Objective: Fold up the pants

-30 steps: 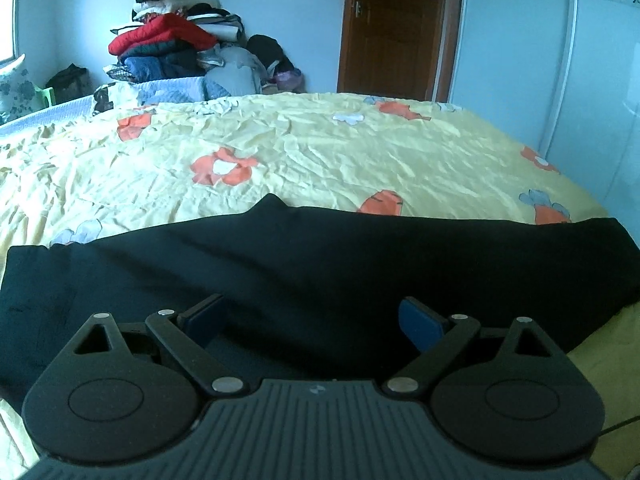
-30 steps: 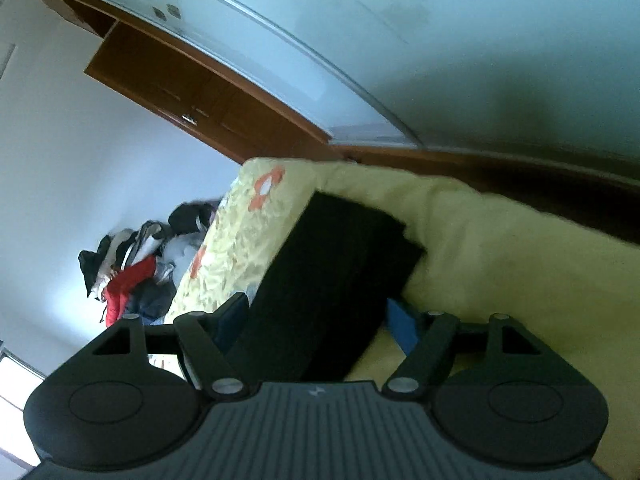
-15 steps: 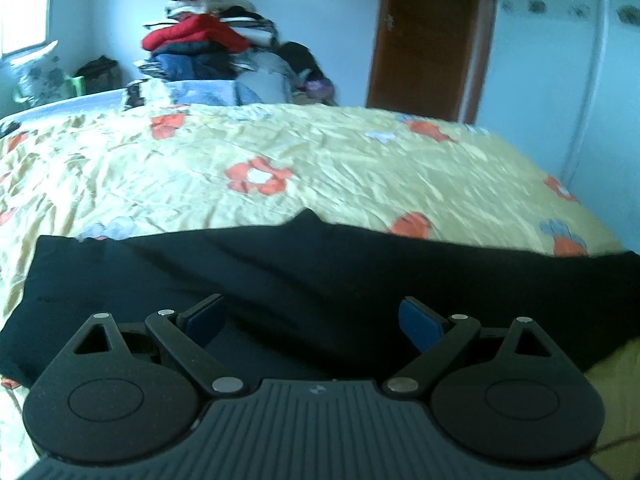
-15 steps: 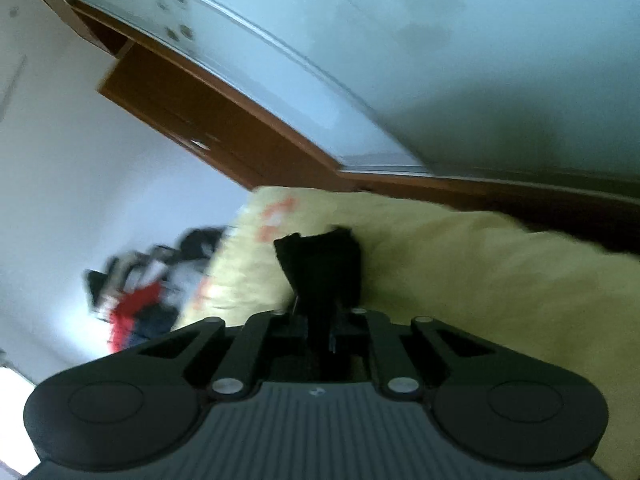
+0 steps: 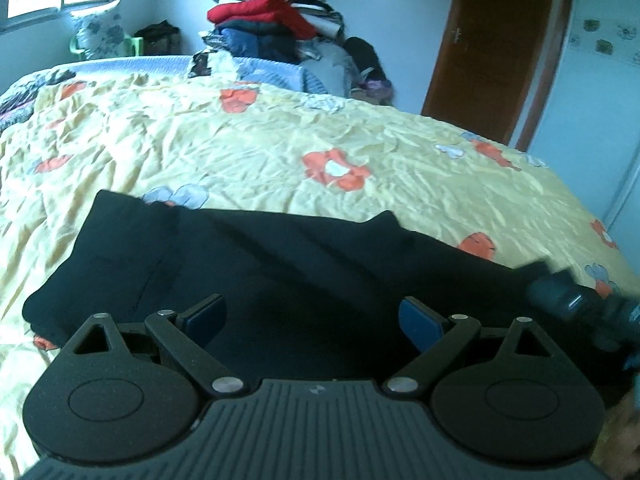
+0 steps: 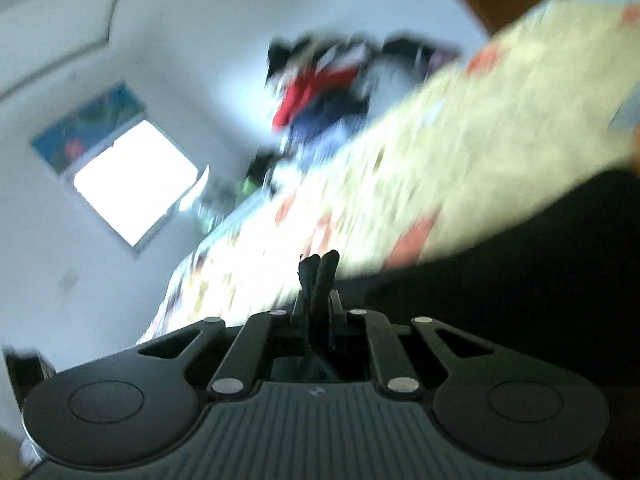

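1. Across the near half of the yellow floral bedspread lie the black pants, spanning 9 to 3 o'clock.
2. Right gripper: fingers pinching a black cuff; they closed on it within the last second.
3. Left gripper: fingers spread, above the cloth, gripping nothing.
4. Advice: carry the cuff low toward the waistband, edges aligned.
5. Versus a second ago, the right gripper has swung toward 9 o'clock.

A wide bed carries a crumpled yellow sheet printed with orange flowers. Black pants lie flat along its near edge. Piled clothes crowd the far edge.
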